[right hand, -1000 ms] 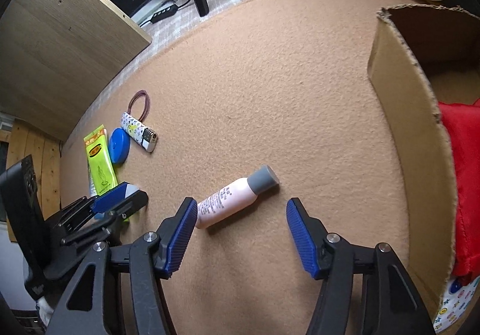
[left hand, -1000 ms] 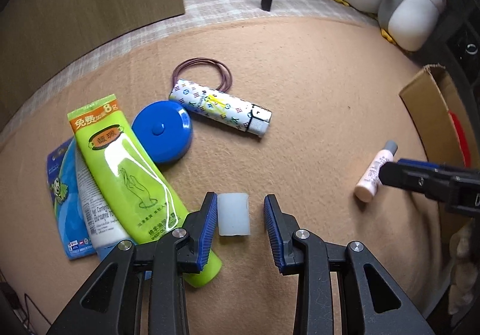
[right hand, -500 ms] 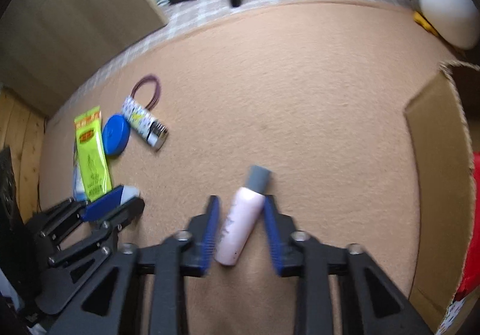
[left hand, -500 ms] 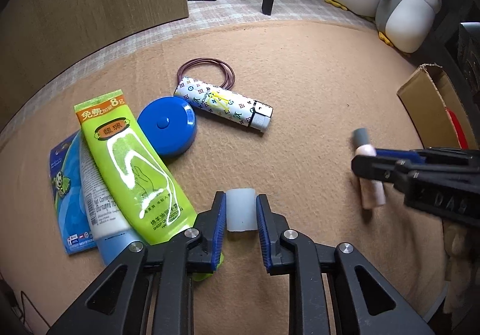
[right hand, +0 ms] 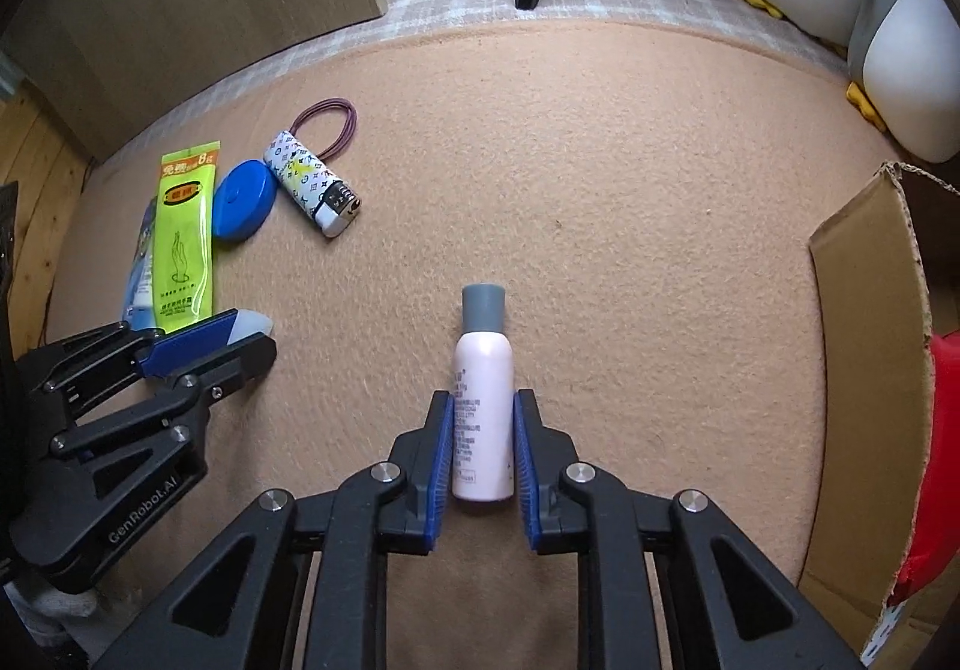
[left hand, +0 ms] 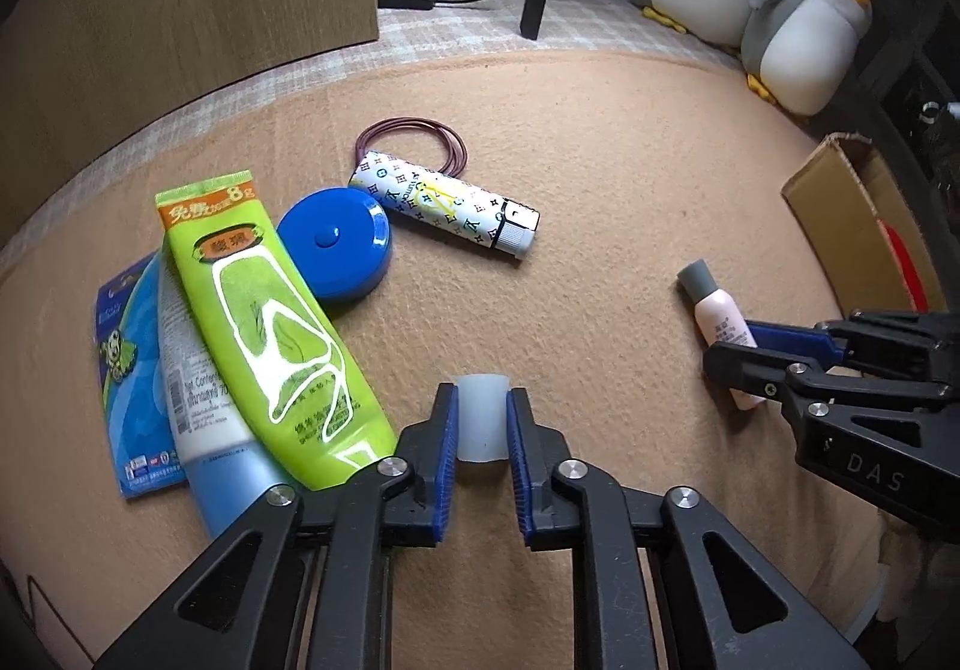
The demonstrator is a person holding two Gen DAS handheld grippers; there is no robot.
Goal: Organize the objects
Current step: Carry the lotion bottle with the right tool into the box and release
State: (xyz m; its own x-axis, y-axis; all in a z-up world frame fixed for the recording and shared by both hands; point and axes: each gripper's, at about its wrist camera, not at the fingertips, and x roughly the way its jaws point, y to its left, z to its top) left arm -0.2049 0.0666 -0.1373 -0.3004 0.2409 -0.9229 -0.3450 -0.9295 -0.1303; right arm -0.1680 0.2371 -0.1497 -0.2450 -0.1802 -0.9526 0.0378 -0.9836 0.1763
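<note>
— Left tongs [left hand: 482,421]: what have they got?
— Both blue pads are pressed onto a small translucent white cap [left hand: 482,415], low over the tan carpet [left hand: 600,160], right beside the foot of the green tube [left hand: 264,334].
— And the right tongs [right hand: 483,445]?
— Clamped on the pink bottle [right hand: 483,400], grey lid pointing away, bottle lying along the carpet.
— Where's the rest?
— Blue round case [left hand: 336,244], patterned lighter [left hand: 444,202] and hair ties [left hand: 420,142] sit near the tube. An open cardboard box [right hand: 864,358] stands to the right of the bottle, something red inside
</note>
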